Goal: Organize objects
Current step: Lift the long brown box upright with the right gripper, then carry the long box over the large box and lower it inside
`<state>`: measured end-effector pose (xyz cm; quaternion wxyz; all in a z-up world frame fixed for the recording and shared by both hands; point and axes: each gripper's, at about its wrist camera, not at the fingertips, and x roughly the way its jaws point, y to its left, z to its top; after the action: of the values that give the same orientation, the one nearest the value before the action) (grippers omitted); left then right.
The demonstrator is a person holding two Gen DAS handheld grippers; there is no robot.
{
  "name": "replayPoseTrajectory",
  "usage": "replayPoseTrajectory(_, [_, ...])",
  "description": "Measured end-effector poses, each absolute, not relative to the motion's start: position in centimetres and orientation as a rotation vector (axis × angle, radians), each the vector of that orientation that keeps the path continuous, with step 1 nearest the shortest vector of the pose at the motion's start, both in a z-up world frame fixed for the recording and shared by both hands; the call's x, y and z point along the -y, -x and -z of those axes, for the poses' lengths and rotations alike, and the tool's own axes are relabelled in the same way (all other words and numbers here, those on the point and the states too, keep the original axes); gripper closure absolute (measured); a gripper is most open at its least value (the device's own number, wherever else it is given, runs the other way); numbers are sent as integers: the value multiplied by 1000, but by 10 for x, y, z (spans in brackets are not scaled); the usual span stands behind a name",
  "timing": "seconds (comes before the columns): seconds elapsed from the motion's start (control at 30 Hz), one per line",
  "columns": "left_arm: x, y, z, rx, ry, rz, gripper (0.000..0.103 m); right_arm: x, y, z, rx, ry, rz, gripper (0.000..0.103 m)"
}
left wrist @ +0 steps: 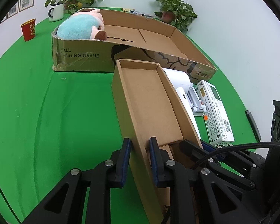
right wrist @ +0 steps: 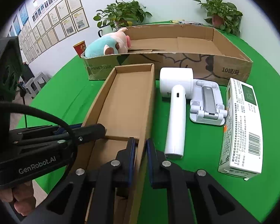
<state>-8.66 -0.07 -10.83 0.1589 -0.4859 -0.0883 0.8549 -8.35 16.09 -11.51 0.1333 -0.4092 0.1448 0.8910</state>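
A small open brown cardboard box [left wrist: 145, 97] [right wrist: 125, 100] lies empty on the green table. My left gripper [left wrist: 139, 143] is shut on its left side wall near the close end, one pad inside and one outside. My right gripper [right wrist: 140, 145] is shut on the right side wall the same way. Each gripper shows in the other's view, the right gripper [left wrist: 197, 146] and the left gripper [right wrist: 84, 127]. Right of the box lie a white handheld device [right wrist: 175, 115], a white phone stand [right wrist: 207, 102] and a white medicine carton [right wrist: 240, 127].
A large low cardboard box [left wrist: 84, 56] [right wrist: 224, 69] stands behind, with a blue and pink plush toy [left wrist: 78, 26] in its left end. A red paper cup [left wrist: 29, 29], a white mug [left wrist: 56, 12] and two potted plants [right wrist: 121, 15] stand at the back. A hand [right wrist: 22, 196] holds the left gripper.
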Motion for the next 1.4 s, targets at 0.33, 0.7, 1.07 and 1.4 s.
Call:
replayPoseTrajectory(0.33, [-4,79,86,194,1306,-2520,90,-155,76,103,-443,1132,-2584,92])
replayPoseTrajectory(0.7, [-10,80,17,147,1096,-2604,91,-158,72,47,-401,896,-2640,92])
replayPoseTrajectory(1.07, [-23,132,-46,124,958,-2642,91,-199,104,3,-379,756,-2665,93])
replayPoseTrajectory(1.4, [-27,196,-88,109,901,-2662,91,-237,142,-26,-374,679,-2677,93])
